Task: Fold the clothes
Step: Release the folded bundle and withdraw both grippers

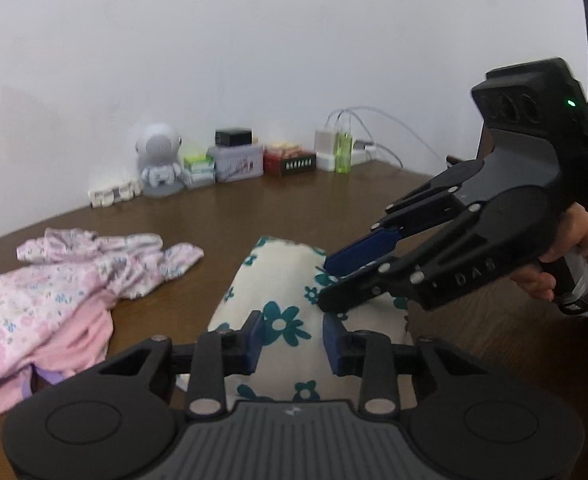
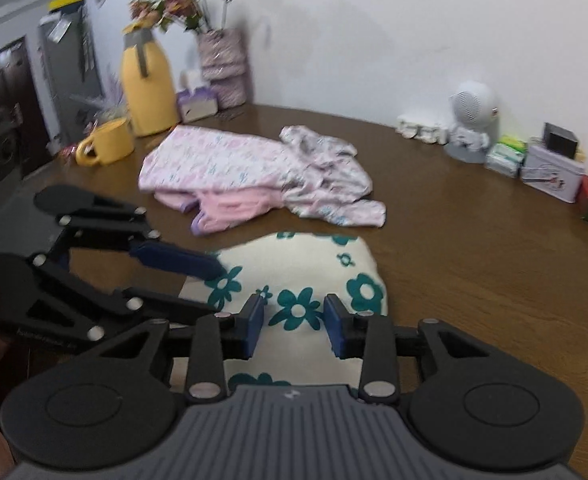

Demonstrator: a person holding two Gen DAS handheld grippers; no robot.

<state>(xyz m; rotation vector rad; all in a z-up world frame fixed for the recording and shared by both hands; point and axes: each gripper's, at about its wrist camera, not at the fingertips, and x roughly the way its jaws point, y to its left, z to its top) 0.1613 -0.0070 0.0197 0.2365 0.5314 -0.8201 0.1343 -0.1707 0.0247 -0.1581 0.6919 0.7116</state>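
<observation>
Wooden table (image 2: 474, 240): brown top carrying both garments, with small clutter along its wall edge.
Folded cloth (image 1: 281, 292): cream with teal flowers, at the near edge, under both grippers.
Pink floral garment (image 2: 253, 172): loose heap toward the far edge.
Left gripper (image 1: 291, 342): jaws part-open astride the cloth; grip unclear.
Right gripper (image 2: 294, 326): jaws part-open over the cloth; contact unclear.
</observation>
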